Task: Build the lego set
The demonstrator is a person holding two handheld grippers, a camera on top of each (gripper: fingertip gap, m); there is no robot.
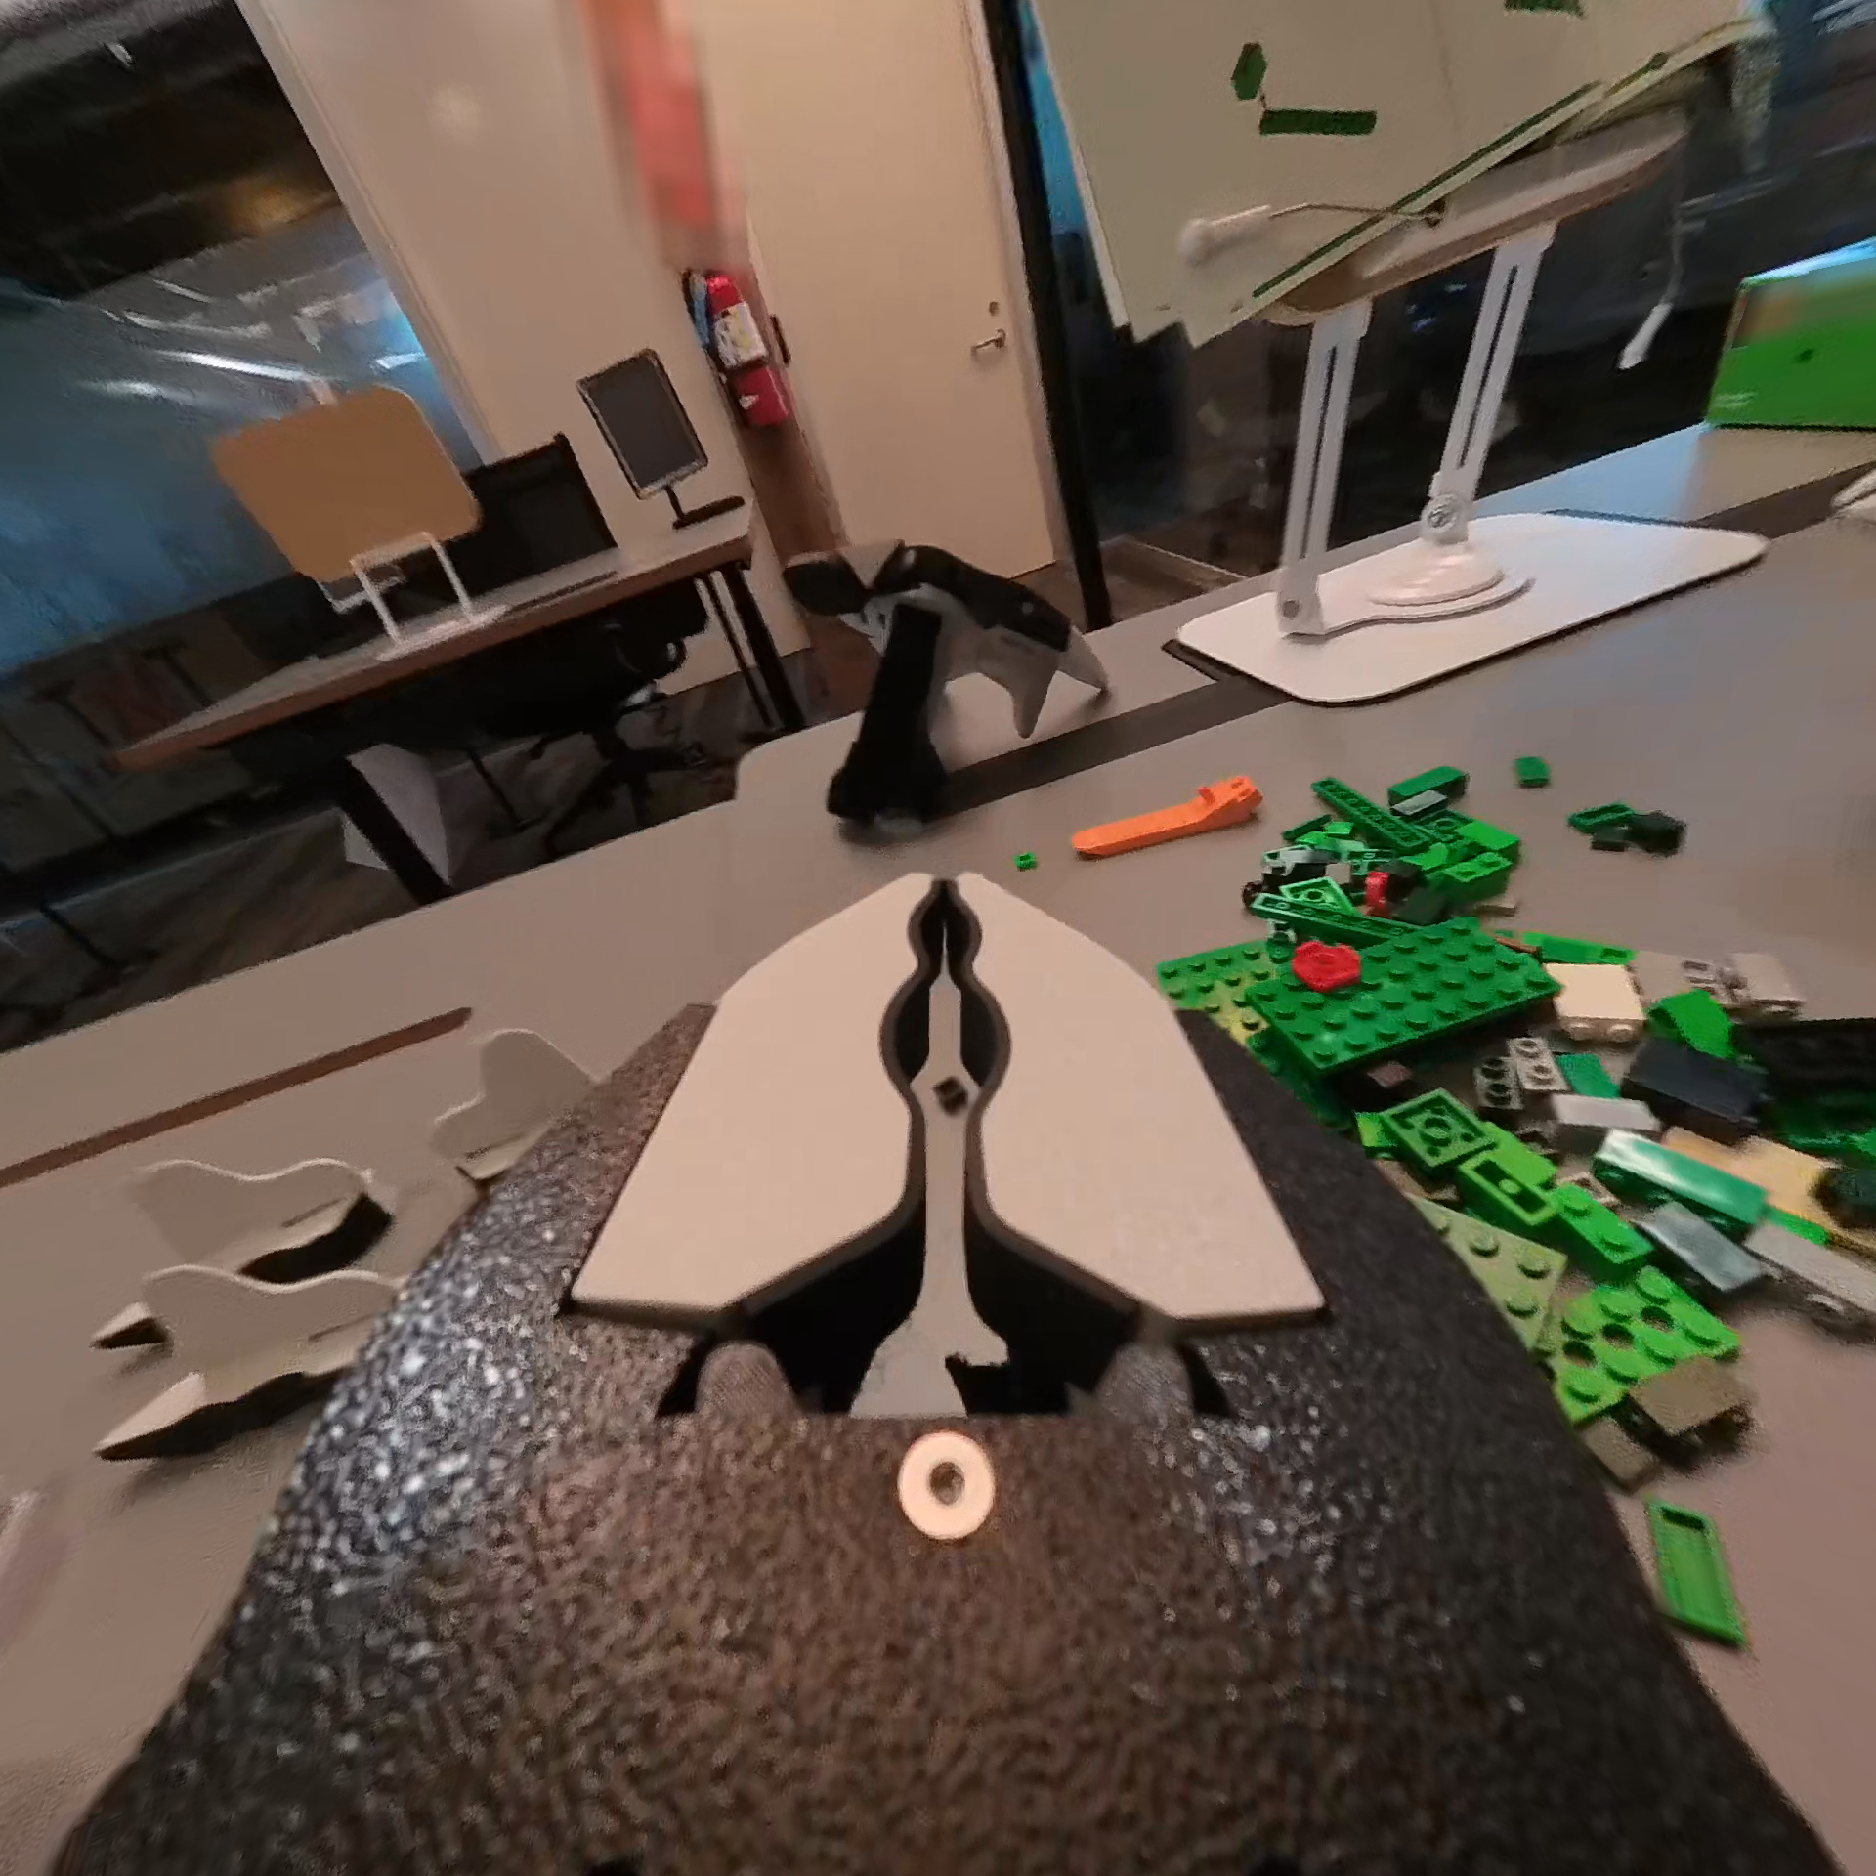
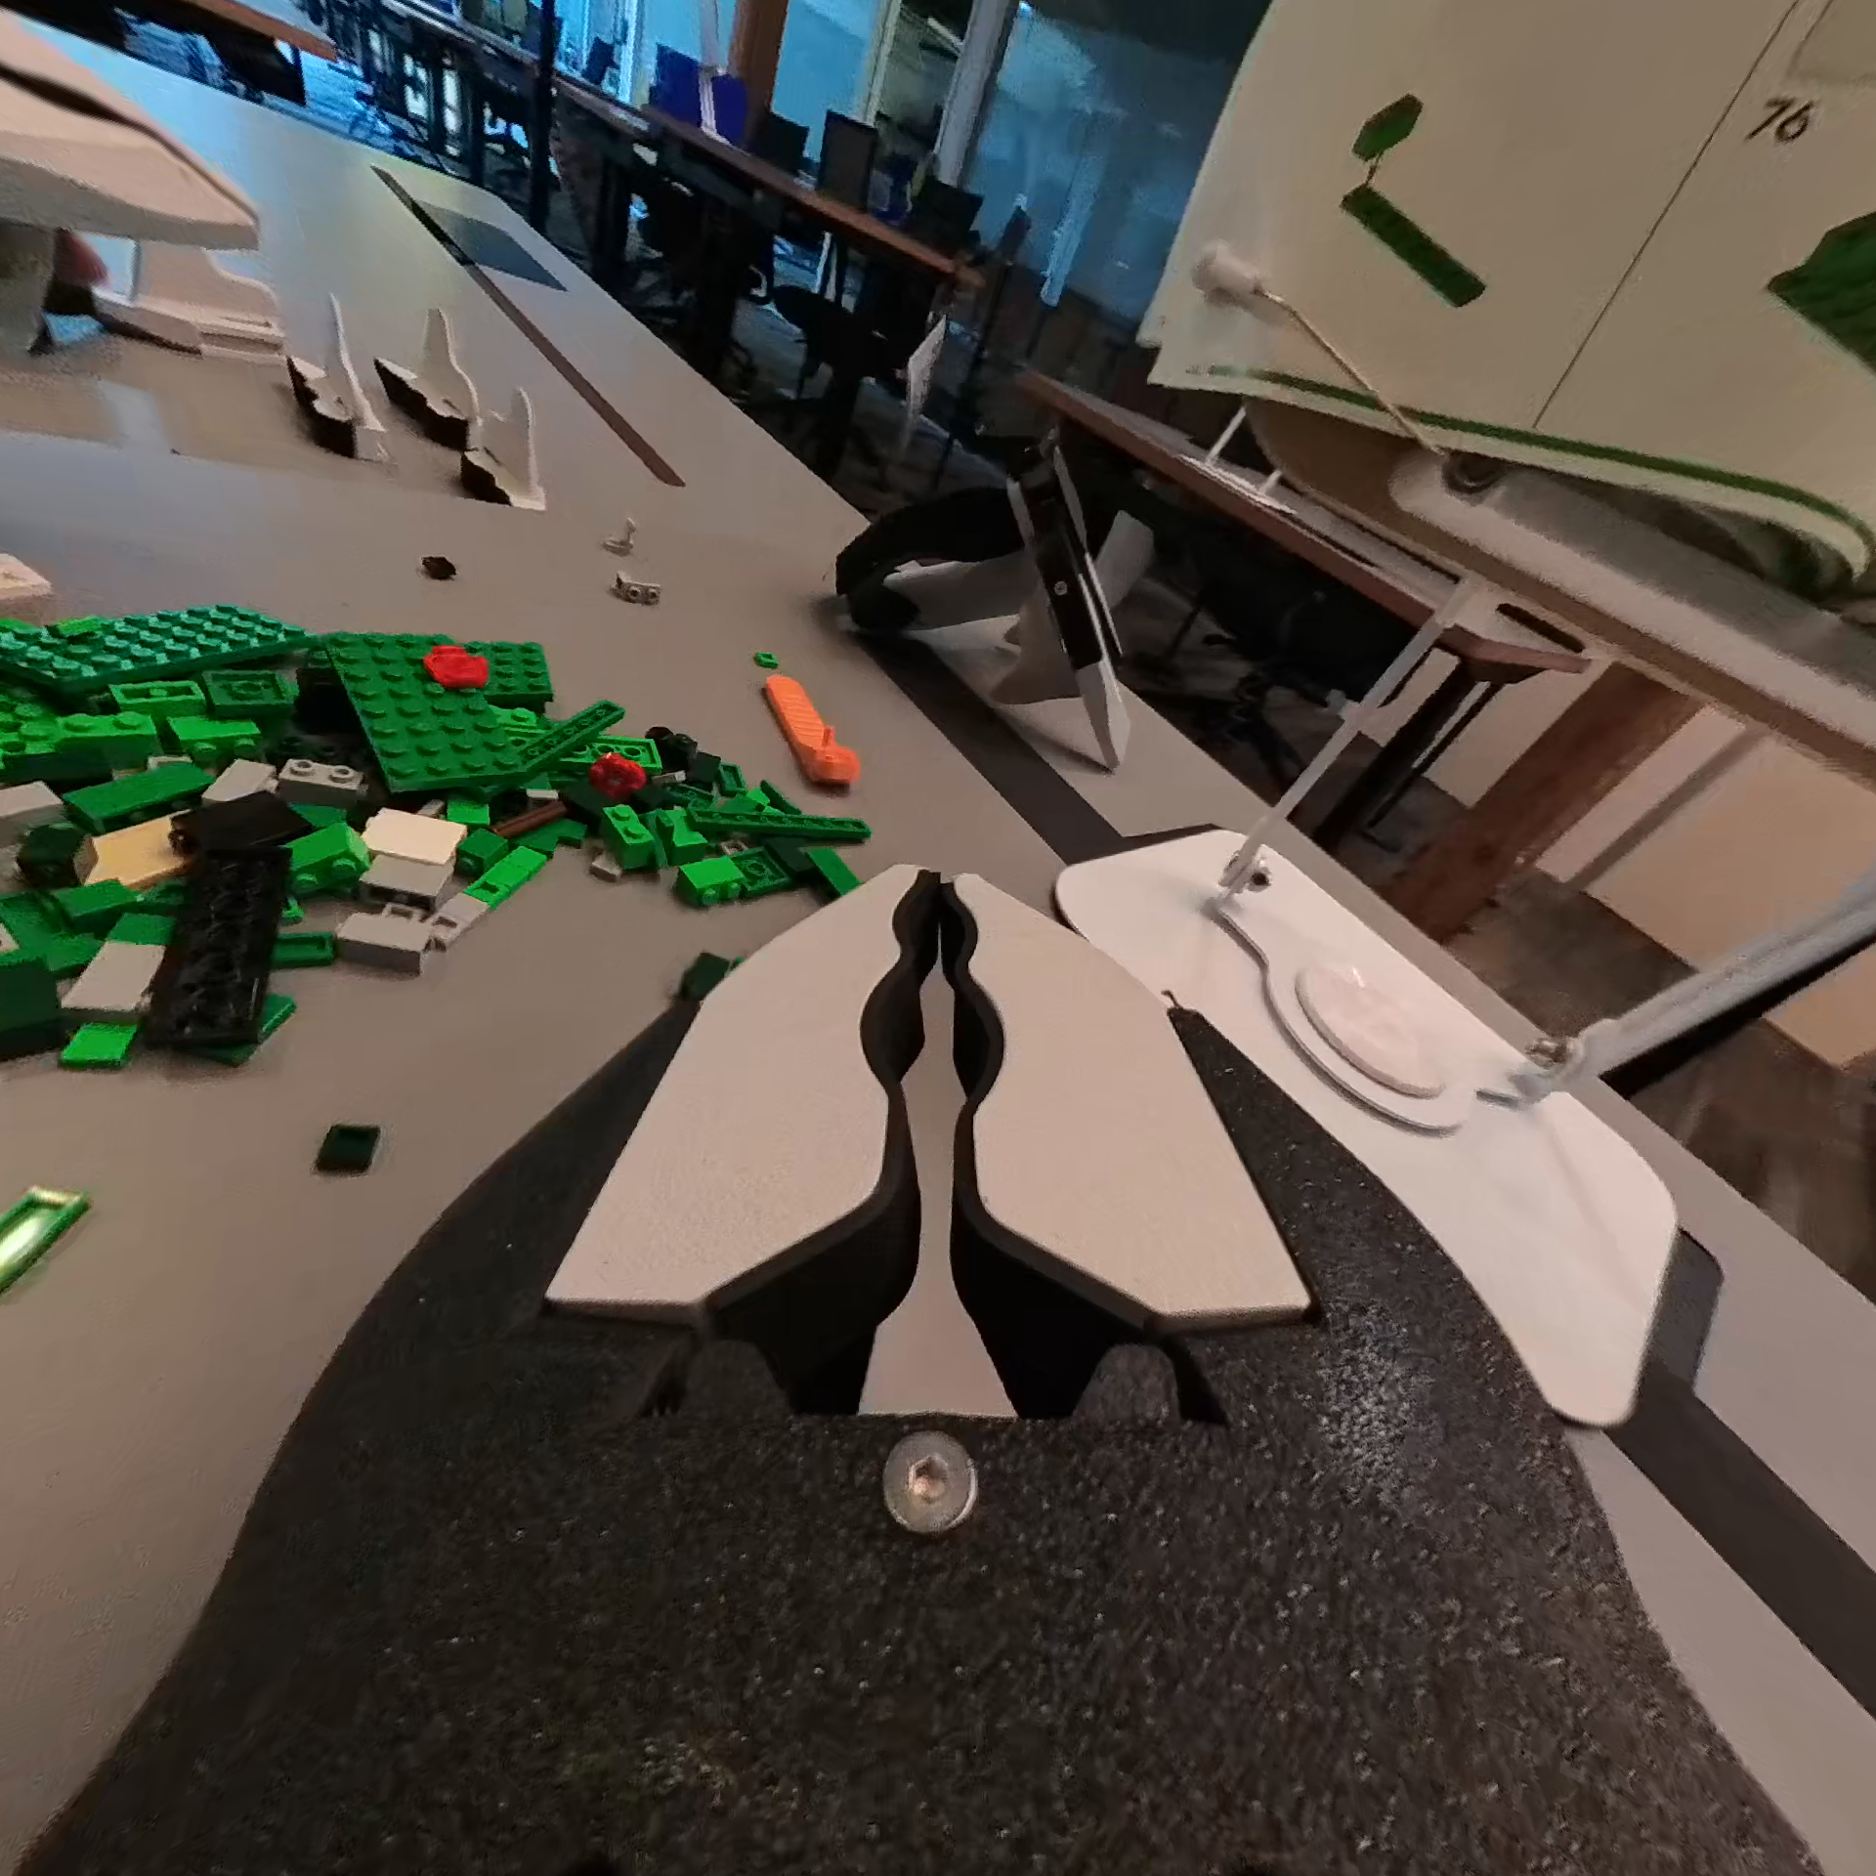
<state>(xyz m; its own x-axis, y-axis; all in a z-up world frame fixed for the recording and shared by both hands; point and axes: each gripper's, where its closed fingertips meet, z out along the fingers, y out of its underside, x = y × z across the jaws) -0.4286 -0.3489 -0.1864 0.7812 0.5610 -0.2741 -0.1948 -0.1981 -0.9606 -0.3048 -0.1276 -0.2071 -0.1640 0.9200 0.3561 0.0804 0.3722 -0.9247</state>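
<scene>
A pile of mostly green lego pieces (image 1: 1523, 1096) lies on the grey table (image 1: 508, 975), with a large green plate (image 1: 1401, 985) bearing a red flower piece (image 1: 1325, 961). The pile also shows in the right wrist view (image 2: 305, 792), with its green plate (image 2: 426, 711). An orange brick separator (image 1: 1167, 815) lies beyond it and shows in the right wrist view too (image 2: 809, 729). My left gripper (image 1: 944, 893) is shut with nothing between its tips, left of the pile. My right gripper (image 2: 939, 888) is shut with nothing between its tips, right of the pile.
A white stand (image 1: 1462, 599) holds an open instruction booklet (image 1: 1320, 132) at the back right; its base (image 2: 1370, 1066) lies right beside my right gripper. Spare gripper fingers (image 1: 254, 1289) lie at the left. A black and white gripper (image 1: 914, 650) rests at the table's far edge.
</scene>
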